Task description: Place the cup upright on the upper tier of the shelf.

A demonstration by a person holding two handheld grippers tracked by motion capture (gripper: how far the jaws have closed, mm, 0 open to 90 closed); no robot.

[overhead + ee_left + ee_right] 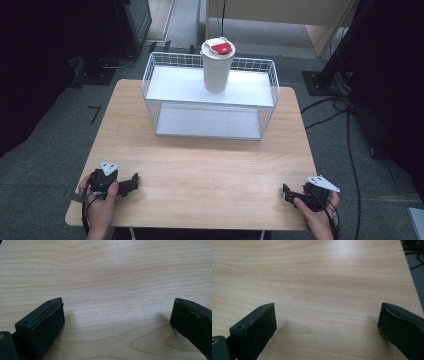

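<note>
Both grippers rest on the wooden table [200,170], the left gripper [131,183] and right gripper [286,192] spread wide and empty. The white tumbler [216,67] stands upright on the wire rack [210,97]; a level, sideways grip would likely suit it best

My light wooden table [200,170] stands on grey carpet [45,165], with black cables [345,125] trailing over the floor at its right, a dark stand base [320,80] beyond them, dark equipment [125,25] at far left and pale wooden furniture [280,12] behind.
</note>
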